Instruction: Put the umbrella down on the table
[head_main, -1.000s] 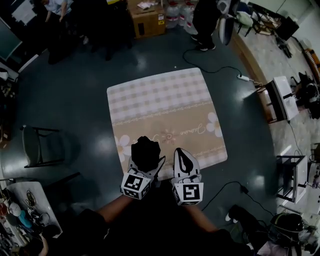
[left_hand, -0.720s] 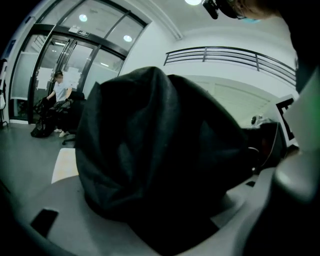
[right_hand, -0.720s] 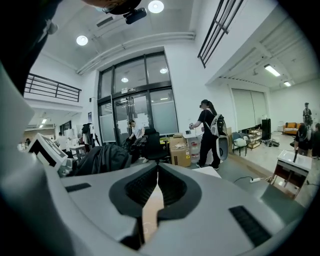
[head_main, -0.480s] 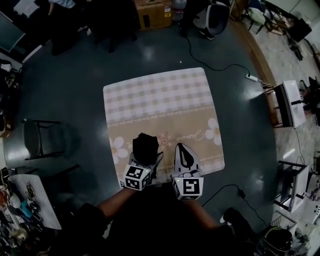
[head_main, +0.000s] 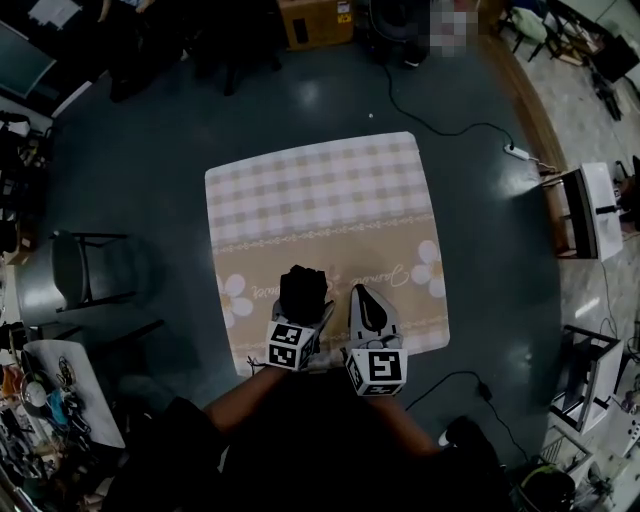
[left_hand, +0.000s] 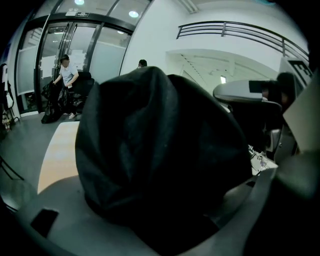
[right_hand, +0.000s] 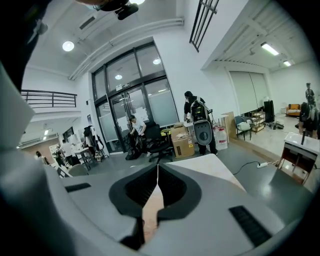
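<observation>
While the person's arms reach in from the bottom edge of the head view, the left tongs (head_main: 300, 312) are clenched on the black folded fabric umbrella (head_main: 303, 291), whose bunched dark cloth bulges out between the two grey jaws and fills most of the left gripper view. The umbrella sits over the near part of the square worktop (head_main: 320, 200), which is covered with a cloth, pale checked at the far half and beige with white flowers at the near half; whether the umbrella touches the cloth cannot be told. Just beside it, on the person's right, the right tongs (right_hand: 157, 187) are clenched with nothing between them, the black pads (right_hand: 172, 187) meeting along a thin line, and they point across the same near edge of the worktop. The two marker cubes lie side by side, close together. A brown cardboard box (head_main: 318, 20) stands on the dark floor beyond the worktop, and a dark chair (head_main: 75, 270) stands well to the left.
</observation>
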